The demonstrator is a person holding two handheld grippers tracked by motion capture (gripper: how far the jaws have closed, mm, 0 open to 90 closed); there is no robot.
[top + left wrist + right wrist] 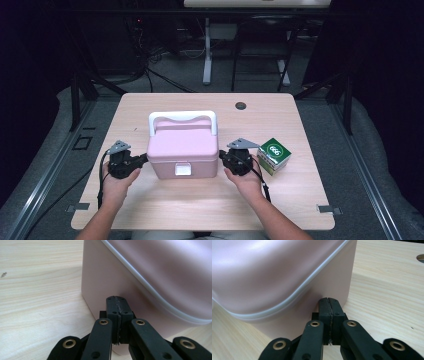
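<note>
Pink lidded box (183, 152) flanked: left gripper (143, 159) at nine o'clock, right gripper (222, 155) at three o'clock. Both sets of jaws are closed on nothing, tips against the box's side walls.

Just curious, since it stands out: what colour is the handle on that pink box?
White. The handle arches over the pink box, clearest in the high view.
</note>
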